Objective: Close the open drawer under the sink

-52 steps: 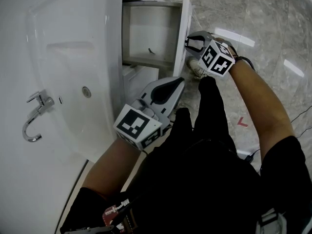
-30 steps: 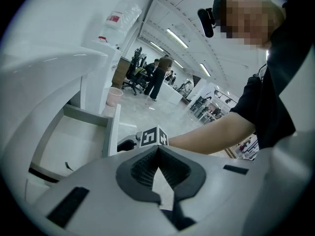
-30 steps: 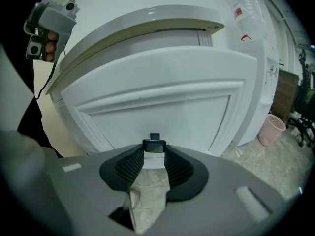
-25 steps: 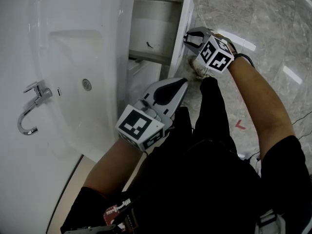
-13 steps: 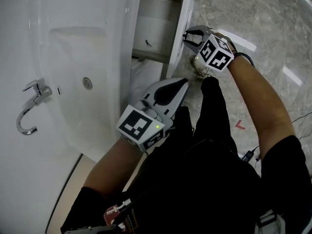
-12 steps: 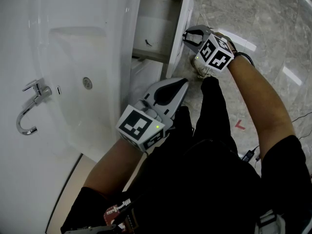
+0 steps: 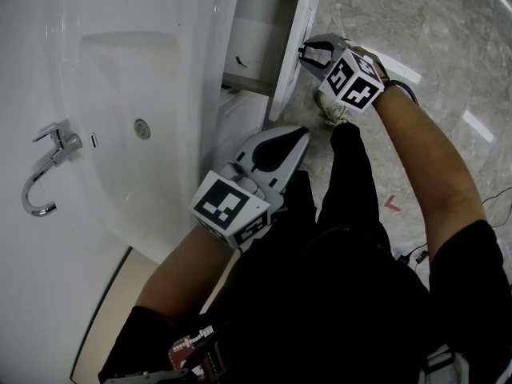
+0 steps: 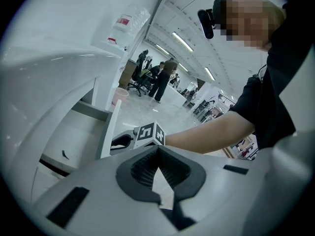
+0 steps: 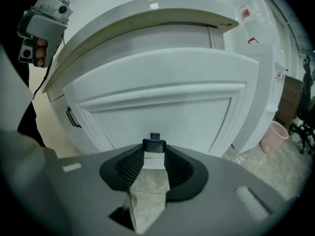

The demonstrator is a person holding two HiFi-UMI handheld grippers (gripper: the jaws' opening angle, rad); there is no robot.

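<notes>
Right gripper (image 7: 305,54) pinches the drawer handle (image 9: 154,145), upper centre. Drawer (image 7: 290,50) partly out under sink (image 7: 120,78); open floor (image 7: 448,22) at right. Left gripper (image 7: 300,134) pressed together, empty, mid-frame.

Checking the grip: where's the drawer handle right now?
In the right gripper view, the drawer handle sits low and central on the drawer front, clamped between the jaws of the right gripper.
</notes>
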